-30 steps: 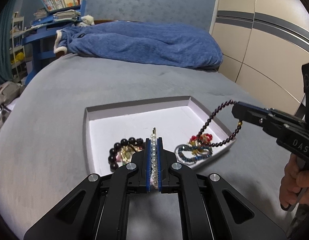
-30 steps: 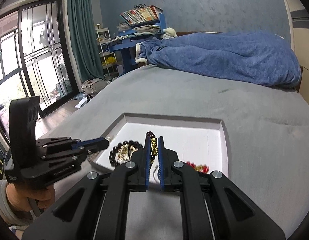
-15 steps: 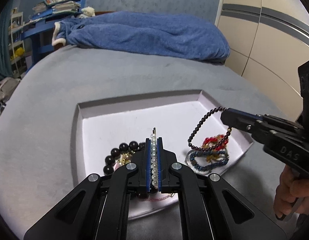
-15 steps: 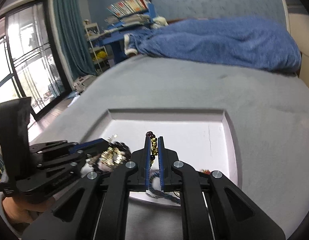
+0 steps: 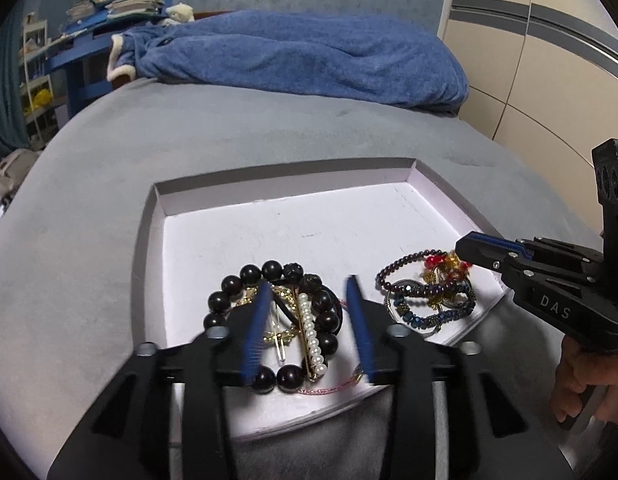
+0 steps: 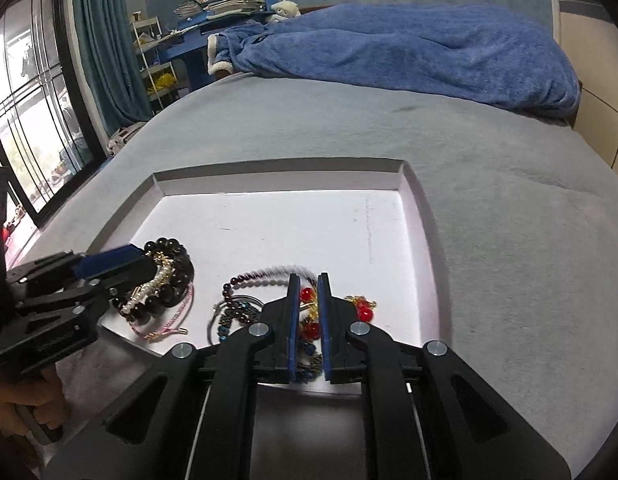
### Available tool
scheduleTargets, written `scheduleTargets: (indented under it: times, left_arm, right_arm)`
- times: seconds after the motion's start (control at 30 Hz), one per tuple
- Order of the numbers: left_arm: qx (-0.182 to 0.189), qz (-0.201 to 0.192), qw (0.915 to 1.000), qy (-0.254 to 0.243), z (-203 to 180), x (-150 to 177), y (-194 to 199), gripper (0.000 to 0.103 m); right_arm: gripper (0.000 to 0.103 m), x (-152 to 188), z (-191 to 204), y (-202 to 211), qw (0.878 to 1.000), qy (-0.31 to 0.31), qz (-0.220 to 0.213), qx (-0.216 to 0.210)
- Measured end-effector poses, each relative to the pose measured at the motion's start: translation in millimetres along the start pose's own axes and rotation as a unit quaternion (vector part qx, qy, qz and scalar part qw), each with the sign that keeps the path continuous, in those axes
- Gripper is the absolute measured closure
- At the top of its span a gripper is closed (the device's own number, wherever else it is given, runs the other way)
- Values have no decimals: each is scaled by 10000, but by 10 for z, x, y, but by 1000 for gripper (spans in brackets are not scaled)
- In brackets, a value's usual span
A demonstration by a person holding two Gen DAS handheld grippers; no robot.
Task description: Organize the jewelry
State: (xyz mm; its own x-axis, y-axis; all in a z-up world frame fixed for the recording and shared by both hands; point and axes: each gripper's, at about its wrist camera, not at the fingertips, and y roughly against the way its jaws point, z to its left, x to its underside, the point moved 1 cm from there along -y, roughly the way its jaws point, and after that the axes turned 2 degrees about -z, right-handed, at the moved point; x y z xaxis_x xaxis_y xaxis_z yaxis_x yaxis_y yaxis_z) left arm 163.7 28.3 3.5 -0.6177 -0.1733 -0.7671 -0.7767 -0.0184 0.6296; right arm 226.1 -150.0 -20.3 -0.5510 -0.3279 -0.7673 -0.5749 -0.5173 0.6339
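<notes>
**Two piles of jewelry in the tray, both tools just above them**

A shallow white tray [image 5: 429, 184] lies on the grey bed [image 5: 89, 208]. All the jewelry is gathered along its near edge, in two heaps a little apart.

The left gripper [image 5: 309, 320] hangs over the left heap with its jaws spread wide and nothing between them. Below it lie a bracelet of big black beads [image 5: 245, 276], a pearl hair clip [image 5: 309, 332] across it, some gold pieces and a thin pink cord [image 6: 177, 312] trailing toward the tray's edge.

The right gripper [image 6: 308, 320] is over the right heap, its jaws parted by a narrow gap. Red beads [image 6: 307, 294] show in that gap, but whether the pads touch them cannot be told. A dark purple bead strand [image 5: 401, 264] and a blue beaded chain [image 5: 429, 316] are tangled there with a metal ring.

All of this looks light. The strands are limp and will sag and swing when lifted, likely dragging their neighbours along. Round beads probably roll under the pads, so pinching across a strand between beads should hold better. The clip is stiff: take it across its bar, near the middle. The gold pieces look delicate.
</notes>
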Motion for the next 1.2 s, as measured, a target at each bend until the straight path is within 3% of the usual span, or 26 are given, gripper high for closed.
scheduleTargets:
  times: [0.07,0.17,0.23,0.33,0.47,0.7,1.2]
  left_arm:
    - [-54,-97,9999,-17,-4,9,51,33]
    - [-27,-312,9995,-19,-14,35,181,22]
    - [-52,-483,9988,-19,-24,74,283,12]
    - [-36,-768,9970,-26,-21,143,426,7]
    - [-88,-952,9954,59,-15,216,548,6]
    - [-184,-1317,9911,-36,-81,318,724,5]
    - [-277,-1224,9918,-225,-185,559,840,5]
  right_arm:
    - [61,8,-20,71,9999,12,-143,18]
    - [57,37,-24,187,9995,90,-305,80]
    - [48,88,-35,289,9989,95,-453,51]
    - [38,175,-32,437,9979,133,-626,17]
    - [30,307,-30,588,9969,153,-772,-19]
    - [25,488,11,729,9958,214,-892,-71]
    - [12,732,154,896,9939,342,-1041,77]
